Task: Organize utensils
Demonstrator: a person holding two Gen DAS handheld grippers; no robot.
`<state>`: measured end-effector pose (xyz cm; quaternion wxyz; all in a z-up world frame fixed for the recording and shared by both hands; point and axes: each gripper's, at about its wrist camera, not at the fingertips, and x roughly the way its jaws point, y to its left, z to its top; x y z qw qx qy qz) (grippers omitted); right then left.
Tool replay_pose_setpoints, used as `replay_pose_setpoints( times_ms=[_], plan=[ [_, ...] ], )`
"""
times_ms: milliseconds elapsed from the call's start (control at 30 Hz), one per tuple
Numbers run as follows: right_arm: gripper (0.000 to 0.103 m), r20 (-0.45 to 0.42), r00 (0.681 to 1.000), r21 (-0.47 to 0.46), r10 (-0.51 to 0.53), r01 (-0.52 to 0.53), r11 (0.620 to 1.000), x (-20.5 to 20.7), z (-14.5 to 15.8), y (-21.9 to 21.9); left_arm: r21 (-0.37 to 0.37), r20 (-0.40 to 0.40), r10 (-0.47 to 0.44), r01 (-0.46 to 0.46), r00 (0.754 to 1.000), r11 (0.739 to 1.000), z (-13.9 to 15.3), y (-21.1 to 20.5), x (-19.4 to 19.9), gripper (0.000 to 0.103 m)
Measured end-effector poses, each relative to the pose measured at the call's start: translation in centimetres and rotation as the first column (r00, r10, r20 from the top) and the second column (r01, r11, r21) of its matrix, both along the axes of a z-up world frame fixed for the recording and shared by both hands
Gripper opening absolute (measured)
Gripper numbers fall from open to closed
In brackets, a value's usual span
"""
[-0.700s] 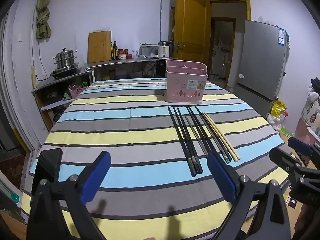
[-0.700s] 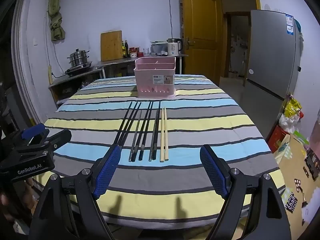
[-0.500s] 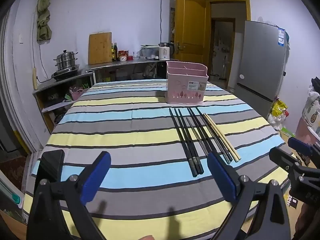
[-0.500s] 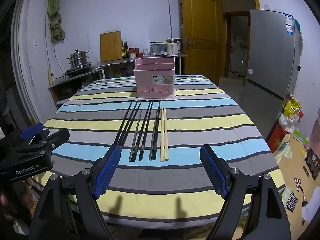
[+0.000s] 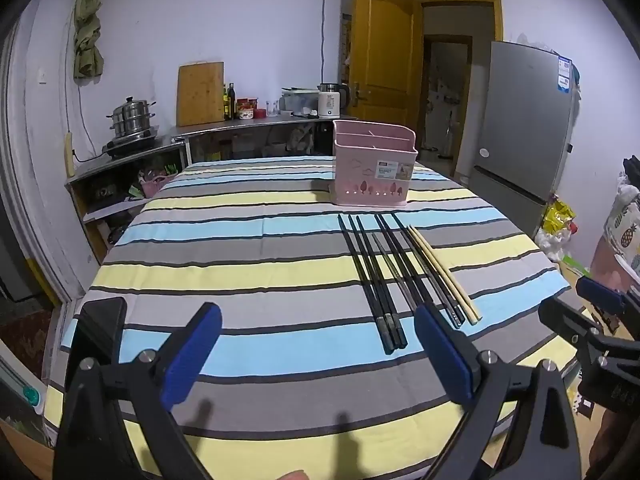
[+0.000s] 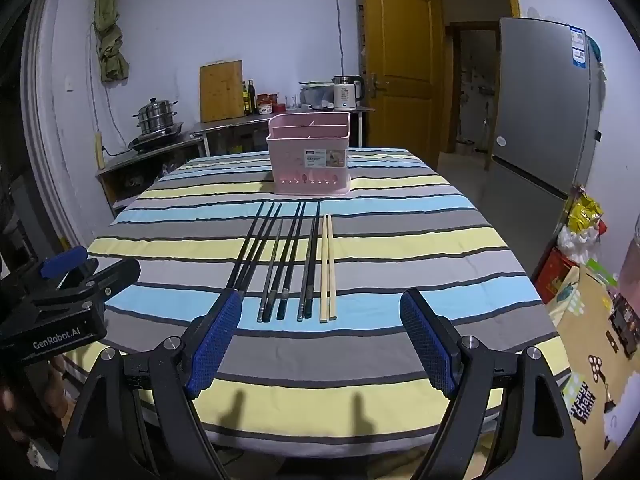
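Several dark chopsticks [image 6: 280, 264] and one pale wooden pair [image 6: 328, 268] lie side by side on the striped tablecloth [image 6: 400, 248], pointing at a pink utensil basket [image 6: 309, 158] at the far end. In the left wrist view the chopsticks [image 5: 384, 276] lie right of centre, below the basket [image 5: 374, 162]. My left gripper [image 5: 318, 354] is open and empty, near the table's front left. My right gripper [image 6: 320, 340] is open and empty, just short of the chopsticks' near ends. The left gripper also shows in the right wrist view [image 6: 76, 280].
A black phone-like slab [image 5: 100, 328] lies at the table's near left corner. A kitchen counter [image 5: 168, 140] with a steamer pot, cutting board and kettle runs behind the table. A grey fridge [image 6: 544, 108] and yellow door [image 6: 396, 64] stand at right.
The left gripper has shifted slightly, so the table appears a little further right. The right gripper has hardly moved. Both stay open.
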<state>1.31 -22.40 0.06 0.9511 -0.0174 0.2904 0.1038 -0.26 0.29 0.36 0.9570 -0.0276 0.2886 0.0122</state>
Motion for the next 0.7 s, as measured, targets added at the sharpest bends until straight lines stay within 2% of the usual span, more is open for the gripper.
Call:
replay_pose_setpoints(
  times_ms=[700],
  plan=[
    [0.082, -0.001, 1.000, -0.006, 0.006, -0.006, 1.000, -0.10, -0.04, 0.40, 0.006, 0.004, 0.011, -0.011, 1.000, 1.000, -0.02, -0.01, 0.03, 0.098]
  ],
)
